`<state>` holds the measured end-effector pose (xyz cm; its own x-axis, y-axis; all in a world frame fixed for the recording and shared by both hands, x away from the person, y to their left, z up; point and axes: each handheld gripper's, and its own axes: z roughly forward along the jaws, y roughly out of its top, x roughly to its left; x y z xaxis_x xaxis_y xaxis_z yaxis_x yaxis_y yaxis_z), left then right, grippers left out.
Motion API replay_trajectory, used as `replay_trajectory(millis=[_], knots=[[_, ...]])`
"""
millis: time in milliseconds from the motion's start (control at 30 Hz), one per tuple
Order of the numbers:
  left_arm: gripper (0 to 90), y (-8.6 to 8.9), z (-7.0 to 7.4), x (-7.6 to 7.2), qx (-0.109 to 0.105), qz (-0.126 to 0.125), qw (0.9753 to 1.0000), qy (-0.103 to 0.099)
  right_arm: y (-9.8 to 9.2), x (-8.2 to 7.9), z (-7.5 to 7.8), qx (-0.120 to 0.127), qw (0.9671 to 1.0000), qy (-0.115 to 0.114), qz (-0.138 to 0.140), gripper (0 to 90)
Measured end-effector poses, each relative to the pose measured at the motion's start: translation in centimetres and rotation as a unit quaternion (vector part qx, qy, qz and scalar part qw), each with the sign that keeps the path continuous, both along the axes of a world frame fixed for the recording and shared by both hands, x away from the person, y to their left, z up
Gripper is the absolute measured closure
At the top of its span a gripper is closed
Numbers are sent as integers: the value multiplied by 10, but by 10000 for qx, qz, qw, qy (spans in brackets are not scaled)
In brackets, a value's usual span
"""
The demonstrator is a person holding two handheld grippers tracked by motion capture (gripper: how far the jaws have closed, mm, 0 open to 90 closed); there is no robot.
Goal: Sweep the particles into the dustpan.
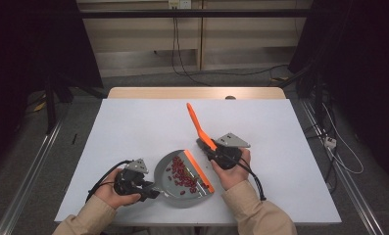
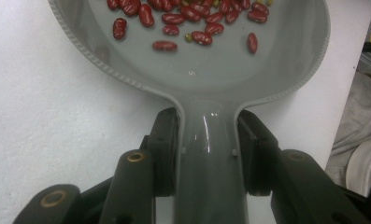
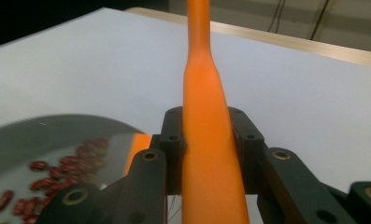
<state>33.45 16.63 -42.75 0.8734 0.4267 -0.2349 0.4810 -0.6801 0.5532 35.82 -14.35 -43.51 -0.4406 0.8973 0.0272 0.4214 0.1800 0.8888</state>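
Two grippers work side by side near the front edge of the table, which is covered in white and shows a strip of bare wood along its far edge. The left gripper sits close to the front left corner, and its jaws are clamped on the handle of a grey dustpan; in the left gripper view the black pads press against both sides of that handle. The dustpan lies flat on the table at the middle of the front edge, with its open mouth turned toward the right. Many red beans are scattered inside it, most of them gathered toward the mouth, and the left gripper view shows them spread across the far part of the pan floor. The right gripper is just to the right of the dustpan, and its jaws are closed tight on the handle of an orange brush. That handle rises and slants toward the far edge of the table, while the brush's long orange head rests along the mouth of the dustpan, touching the beans there. In the right gripper view the orange handle runs straight up between the pads, and the dustpan with its beans lies low at the left.
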Motion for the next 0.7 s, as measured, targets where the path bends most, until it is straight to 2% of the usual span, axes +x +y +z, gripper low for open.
replay_trajectory(millis=[67,100,133,200,300,367,500,633,700], knots=[[627,0,0,0,5,8,10000,10,-1,0,-8,-120,9999,19,-31,714],[627,-1,0,0,10,10,10000,3,0,-2,-11,-66,10000,-54,-33,714],[627,-1,0,0,7,21,10000,4,2,-4,-11,-124,9999,-75,10,713],[627,-2,0,1,29,33,10000,4,9,-8,-10,-77,9999,31,78,712],[628,-3,0,0,43,51,10000,-18,18,-15,-10,-65,9998,27,164,712],[627,-4,0,0,42,65,10000,-15,25,-20,-10,163,9995,106,234,712],[627,-4,0,0,43,94,9999,-8,35,-26,-9,127,9995,54,282,710],[627,-5,0,1,47,112,9999,-38,34,-28,-5,498,9980,84,375,713],[627,-6,-1,2,8,177,9998,-35,36,-30,-3,526,9974,95,489,713]])
